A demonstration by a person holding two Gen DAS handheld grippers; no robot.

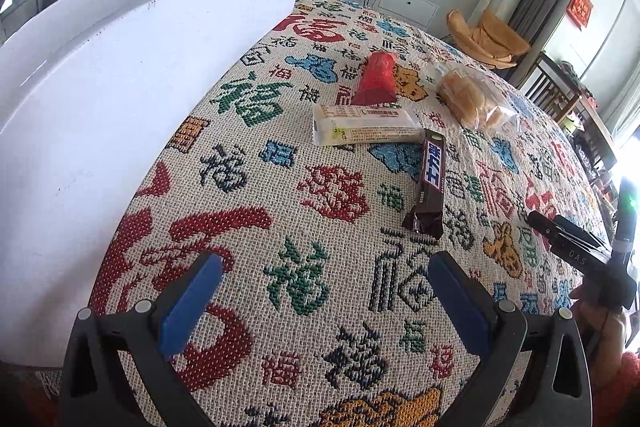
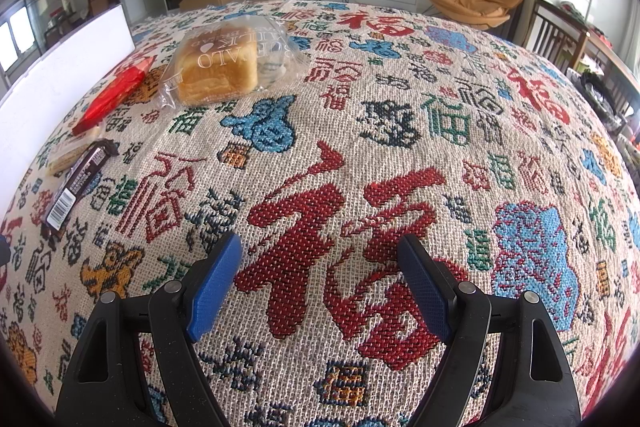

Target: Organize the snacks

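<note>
Four snacks lie on the patterned tablecloth (image 1: 320, 195): a dark chocolate bar (image 1: 430, 183), a pale yellow wrapped bar (image 1: 366, 125), a red packet (image 1: 376, 79) and a clear bag of bread (image 1: 468, 95). My left gripper (image 1: 324, 281) is open and empty, a short way in front of the chocolate bar. My right gripper (image 2: 320, 271) is open and empty over bare cloth; the bread (image 2: 218, 65), red packet (image 2: 110, 97), pale yellow bar (image 2: 66, 155) and chocolate bar (image 2: 76, 187) lie far to its left. The right gripper also shows in the left wrist view (image 1: 532, 217).
A large white box (image 1: 120, 99) stands along the table's left side, next to the snacks; it also shows in the right wrist view (image 2: 60, 83). Dark wooden chairs (image 2: 560, 35) stand at the table's right edge. A TV unit and an orange armchair are beyond the table.
</note>
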